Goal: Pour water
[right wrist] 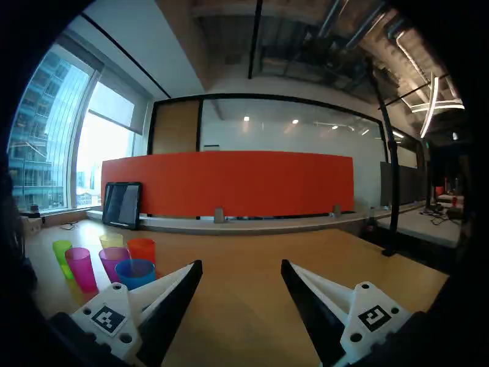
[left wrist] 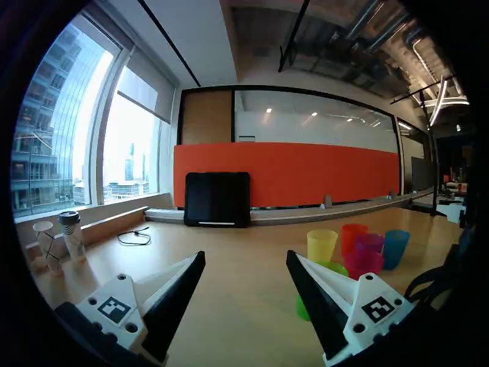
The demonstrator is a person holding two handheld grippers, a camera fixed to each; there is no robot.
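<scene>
In the left gripper view, the left gripper (left wrist: pixel 244 254) hovers over a pale wooden table (left wrist: pixel 244 306) with its two fingers spread wide and nothing between them. Just past its right-hand finger stands a bunch of plastic cups. A green cup (left wrist: pixel 330 266) is closest, partly hidden behind that finger. Next comes a pink cup (left wrist: pixel 363 263), then a yellow cup (left wrist: pixel 322 244), an orange cup (left wrist: pixel 353 237), a purple cup (left wrist: pixel 369 243) and a blue cup (left wrist: pixel 396 248), all upright and packed close together (whether any holds water cannot be told from here). Off to the left, near the window (left wrist: pixel 61 147), a lidded paper coffee cup (left wrist: pixel 71 233) stands on the table's edge, with a thin black cable (left wrist: pixel 134 237) lying loose nearby.

The right gripper (right wrist: pixel 240 263) is likewise parted, gripping nothing, above bare tabletop. In the right gripper view the same cups sit to the left of its left-hand finger, the blue one just beside that finger and the green one farthest out.

At the back of the table a dark tablet (left wrist: pixel 217 199) leans upright against a long orange partition (left wrist: pixel 287 174), with glass panels above it.
</scene>
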